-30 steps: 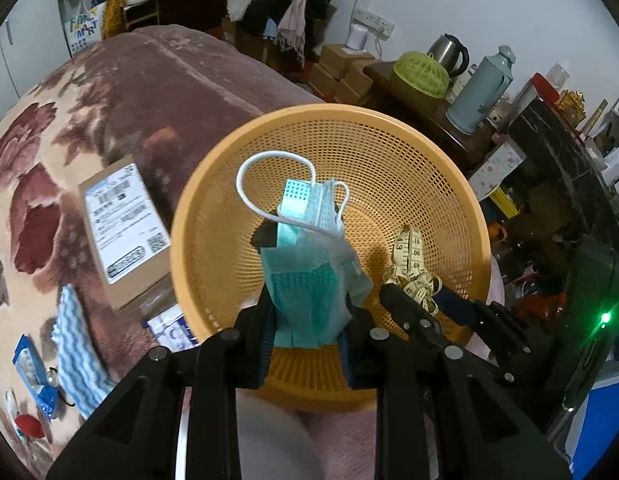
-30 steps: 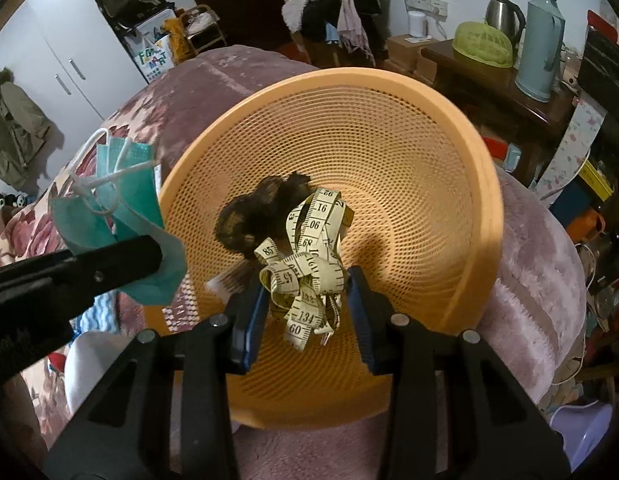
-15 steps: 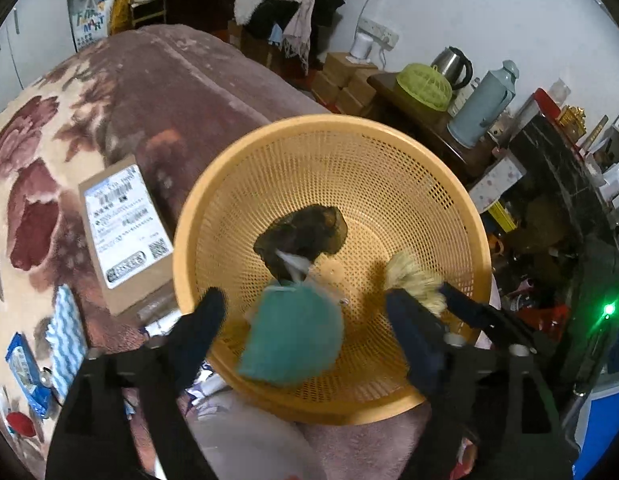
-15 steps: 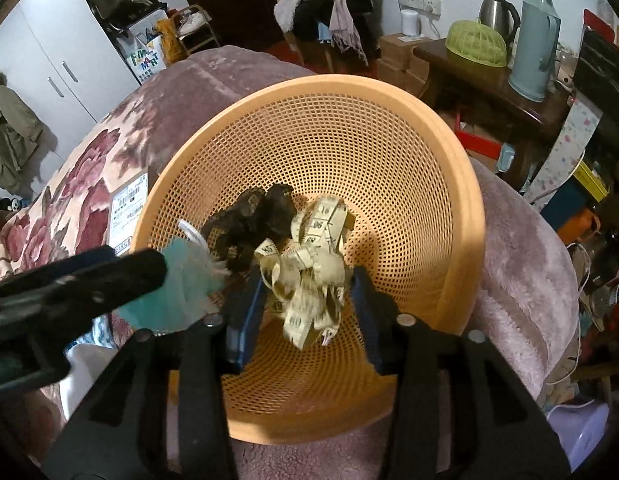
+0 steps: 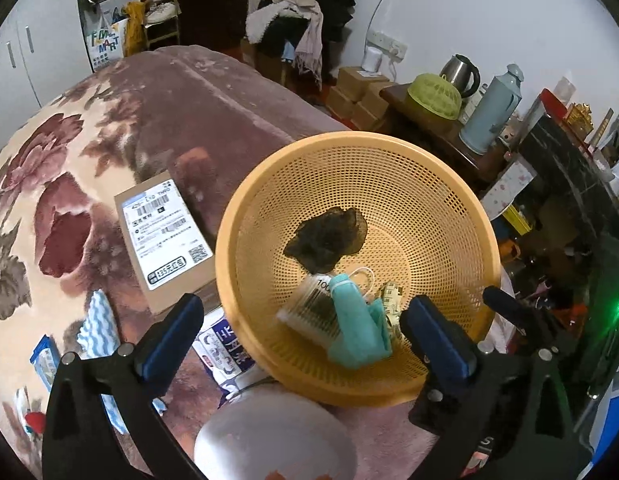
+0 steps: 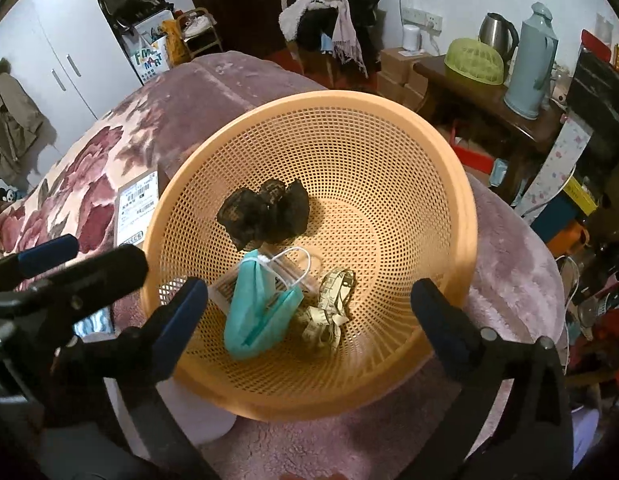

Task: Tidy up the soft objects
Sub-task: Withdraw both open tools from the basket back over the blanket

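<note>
An orange mesh basket (image 5: 349, 140) (image 6: 309, 100) sits on the plush blanket. In its bottom lie a teal face mask (image 5: 357, 328) (image 6: 257, 316), a crumpled yellow measuring tape (image 5: 391, 300) (image 6: 329, 312), a dark net bundle (image 5: 329, 240) (image 6: 265, 216) and a clear pack of swabs (image 5: 309, 312) (image 6: 225, 288). My left gripper (image 5: 301, 324) hovers over the basket's near side, its jaws opening wide with nothing between the pads. Beside it, my right gripper (image 6: 309, 292) is also opening above the basket, and its pads touch nothing.
A labelled cardboard box (image 5: 165, 232) lies left of the basket, with a tissue packet (image 5: 225, 352) and a blue striped cloth (image 5: 97, 320) nearer me. A white rounded object (image 5: 277, 436) sits just below the basket. A dark side table (image 5: 429, 128) with a kettle and thermos stands at the right.
Both grippers went from shut to wide open. The mask dropped out of the left one and the tape out of the right one, and both now lie in the basket.
</note>
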`<state>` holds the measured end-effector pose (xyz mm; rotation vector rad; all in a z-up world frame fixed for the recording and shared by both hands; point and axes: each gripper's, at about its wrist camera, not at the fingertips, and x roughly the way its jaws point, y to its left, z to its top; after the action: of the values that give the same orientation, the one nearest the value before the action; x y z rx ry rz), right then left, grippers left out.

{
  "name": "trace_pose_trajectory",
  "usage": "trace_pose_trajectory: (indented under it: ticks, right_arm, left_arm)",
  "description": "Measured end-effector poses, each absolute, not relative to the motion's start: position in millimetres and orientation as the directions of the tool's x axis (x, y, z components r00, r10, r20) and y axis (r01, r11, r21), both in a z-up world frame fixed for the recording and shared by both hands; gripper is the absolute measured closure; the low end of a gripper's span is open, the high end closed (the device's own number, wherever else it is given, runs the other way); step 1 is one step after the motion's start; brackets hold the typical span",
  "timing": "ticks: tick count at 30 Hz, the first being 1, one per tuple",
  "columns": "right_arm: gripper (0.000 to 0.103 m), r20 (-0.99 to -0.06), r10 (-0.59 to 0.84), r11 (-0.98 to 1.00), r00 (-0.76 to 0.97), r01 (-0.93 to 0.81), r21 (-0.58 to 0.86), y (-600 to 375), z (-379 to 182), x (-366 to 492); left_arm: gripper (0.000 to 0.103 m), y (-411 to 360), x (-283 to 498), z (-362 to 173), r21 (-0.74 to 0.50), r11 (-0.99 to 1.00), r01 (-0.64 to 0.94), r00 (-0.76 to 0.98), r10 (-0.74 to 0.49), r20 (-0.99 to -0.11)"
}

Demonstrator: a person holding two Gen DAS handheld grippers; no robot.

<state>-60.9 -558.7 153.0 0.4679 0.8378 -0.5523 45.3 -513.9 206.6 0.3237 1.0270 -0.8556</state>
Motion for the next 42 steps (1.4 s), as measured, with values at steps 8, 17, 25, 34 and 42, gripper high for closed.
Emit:
trace_pose_trajectory:
  ticks: [8,17,25,34,42]
  right_arm:
    - [0.000,-0.789,-0.282,0.766,0.546,0.623,0.158,-546.7,161.2,-68.3]
    - [0.000,-0.778,-0.288,0.783,0.558,0.605,0.145,-523.0,173.6,-71.4]
    - [0.000,-0.767,-0.293,0.799,0.571,0.587,0.132,-504.0,184.8,-72.6]
    - [0.000,-0.758,-0.299,0.815,0.580,0.568,0.112,-481.1,194.3,-69.5]
    - [0.000,-0.755,-0.293,0.831,0.587,0.547,0.103,-461.9,199.0,-64.3]
  left_arm:
    - [0.001,-496.0,36.8,216.5,-0.136,0.642,0.755,0.252,-0.475,-0.843]
    - [0.001,-465.6,30.7,227.4,-0.138,0.657,0.741,0.270,-0.480,-0.835]
    - [0.001,-440.6,29.0,239.4,-0.138,0.671,0.728,0.291,-0.485,-0.824]
    - [0.001,-413.6,29.4,248.0,-0.141,0.685,0.715,0.310,-0.491,-0.814]
    - [0.001,-392.3,32.6,252.1,-0.147,0.703,0.696,0.325,-0.490,-0.809]
